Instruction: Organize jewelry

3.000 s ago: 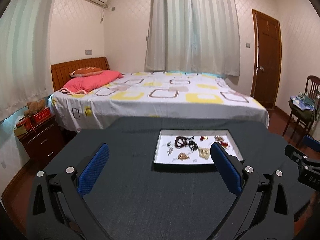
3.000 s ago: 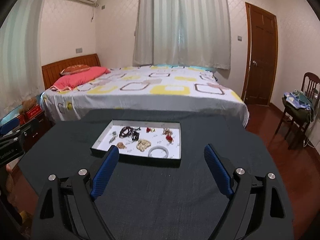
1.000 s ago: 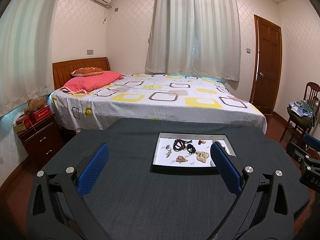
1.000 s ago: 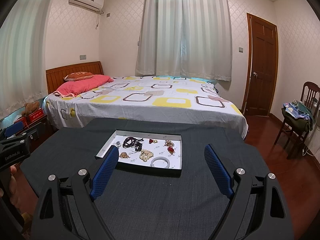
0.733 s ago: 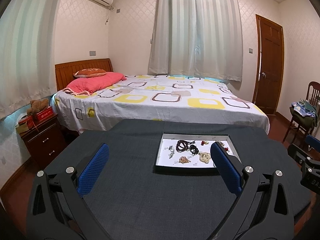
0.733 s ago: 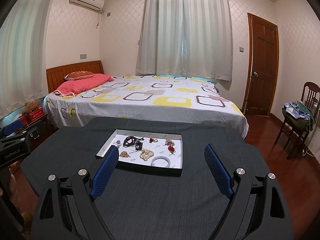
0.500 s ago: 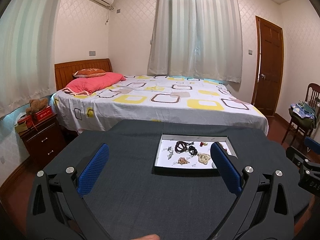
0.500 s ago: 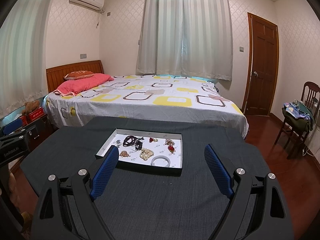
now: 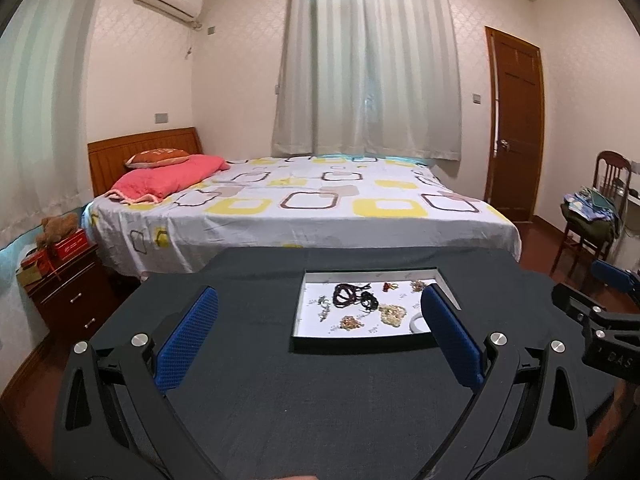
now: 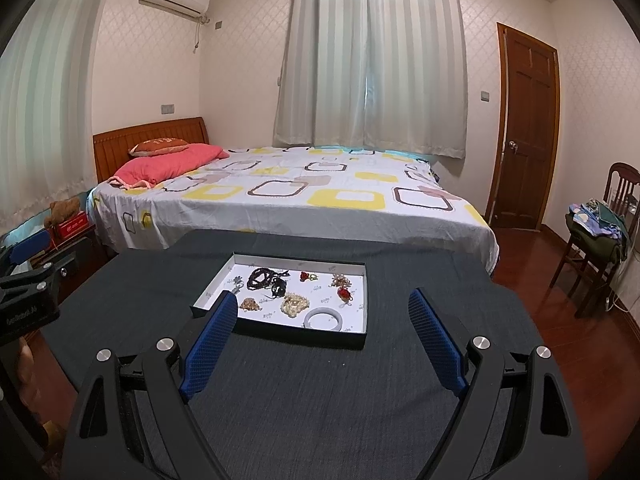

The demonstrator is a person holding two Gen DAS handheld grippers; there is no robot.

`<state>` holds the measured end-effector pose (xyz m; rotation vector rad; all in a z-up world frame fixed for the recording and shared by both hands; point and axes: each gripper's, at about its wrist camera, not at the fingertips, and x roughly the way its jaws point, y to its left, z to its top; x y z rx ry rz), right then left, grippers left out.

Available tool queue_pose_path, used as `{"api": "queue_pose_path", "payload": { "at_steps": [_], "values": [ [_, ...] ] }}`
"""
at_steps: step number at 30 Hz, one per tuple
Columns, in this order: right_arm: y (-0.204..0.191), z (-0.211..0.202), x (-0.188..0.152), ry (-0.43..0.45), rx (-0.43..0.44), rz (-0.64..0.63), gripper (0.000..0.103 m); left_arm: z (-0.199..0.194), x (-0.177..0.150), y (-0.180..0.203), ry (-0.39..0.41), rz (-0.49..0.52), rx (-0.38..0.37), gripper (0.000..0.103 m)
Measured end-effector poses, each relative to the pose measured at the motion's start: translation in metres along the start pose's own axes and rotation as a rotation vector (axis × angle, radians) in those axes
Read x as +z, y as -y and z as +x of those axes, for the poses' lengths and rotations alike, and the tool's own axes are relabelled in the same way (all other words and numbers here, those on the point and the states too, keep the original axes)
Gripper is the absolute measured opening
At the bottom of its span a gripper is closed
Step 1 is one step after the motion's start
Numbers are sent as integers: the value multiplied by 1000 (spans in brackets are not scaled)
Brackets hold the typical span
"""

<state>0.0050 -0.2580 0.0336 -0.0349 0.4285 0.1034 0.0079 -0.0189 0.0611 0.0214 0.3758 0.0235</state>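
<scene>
Standing here by the bedroom table, so going left to right: there's a wooden nightstand [image 9: 76, 296] with a teddy bear [image 9: 56, 226] on it over by the wall, then the bed [image 9: 304, 204] with the yellow-squares sheet and a pink pillow [image 9: 168, 178]. Up front is the dark cloth-covered table [image 10: 304, 392]. The left gripper [image 9: 318, 330] is spread wide with nothing between its blue pads [image 9: 188, 336], just hovering above the cloth. A bit right of its middle sits the shallow white-bottomed tray [image 10: 362, 332], flat on the table, and all the jewelry is inside it: a dark beaded necklace [image 10: 266, 278] toward the back left, a small silvery piece [image 10: 238, 282] left of that, a little gold cluster [image 10: 249, 303] at the front left, a cream pearl pile [image 10: 295, 304] in the middle, a pale bangle [image 10: 323, 319] at the front, plus small red bits [image 10: 308, 277] toward the back and another red piece [image 10: 344, 293] right of centre. The right gripper [image 10: 318, 334] is also gaping with nothing in it, held above the cloth just short of the tray. Far right there's a brown door [image 10: 528, 132] and a chair [image 10: 600, 240] piled with clothes.
</scene>
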Motion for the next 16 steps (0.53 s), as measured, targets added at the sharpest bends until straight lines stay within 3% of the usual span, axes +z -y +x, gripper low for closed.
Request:
{"api": "queue_pose_path", "payload": {
  "at_steps": [7, 16],
  "values": [
    [0, 1, -2, -7, 4, -3, 84, 12, -10, 9, -41, 49, 2, 99],
    [4, 9, -3, -23, -1, 9, 84, 31, -20, 0, -99, 22, 14, 99]
  ]
}}
